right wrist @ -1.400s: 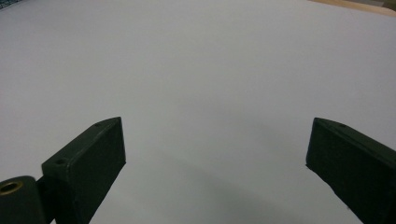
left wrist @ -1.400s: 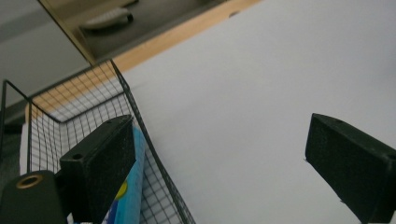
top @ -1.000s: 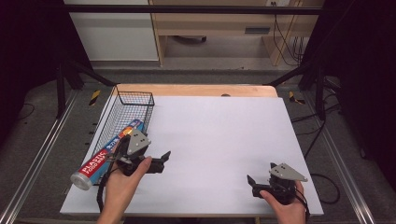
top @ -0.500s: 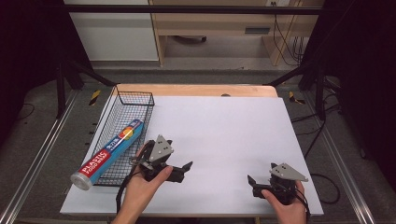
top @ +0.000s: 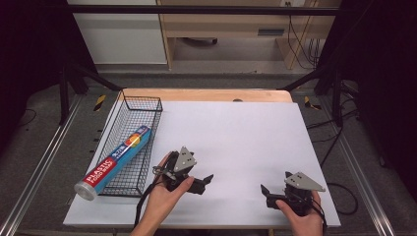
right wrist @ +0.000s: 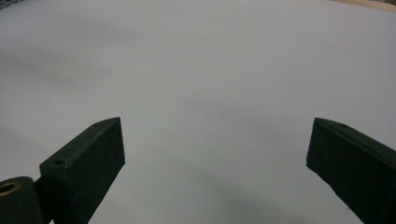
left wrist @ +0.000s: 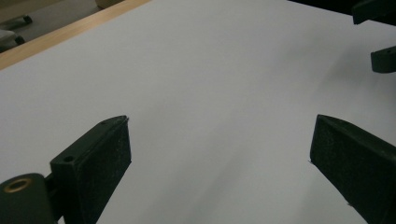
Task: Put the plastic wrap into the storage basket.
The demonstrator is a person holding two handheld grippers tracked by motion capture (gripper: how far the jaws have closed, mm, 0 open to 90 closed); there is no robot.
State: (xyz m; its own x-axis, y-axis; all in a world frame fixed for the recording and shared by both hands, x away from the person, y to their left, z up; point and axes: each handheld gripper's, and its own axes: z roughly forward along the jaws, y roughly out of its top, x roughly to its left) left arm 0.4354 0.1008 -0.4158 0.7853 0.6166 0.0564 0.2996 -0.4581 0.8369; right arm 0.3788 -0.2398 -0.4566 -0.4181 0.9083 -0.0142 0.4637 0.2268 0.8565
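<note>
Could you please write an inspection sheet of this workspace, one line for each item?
Surface: white table top, wooden strip along its far edge.
Job's things: plastic wrap box lies slanted in the wire basket, its near end sticking out over the basket's near rim.
Clutter: nothing seen on the white top.
Grippers: left gripper open, nothing between the jaws, low over the table beside the basket; right gripper open, empty, near the front right corner.
Cables: black cable trails from the left gripper; another loops off the right edge.
Surroundings: grey floor, metal rails, wooden furniture behind.
</note>
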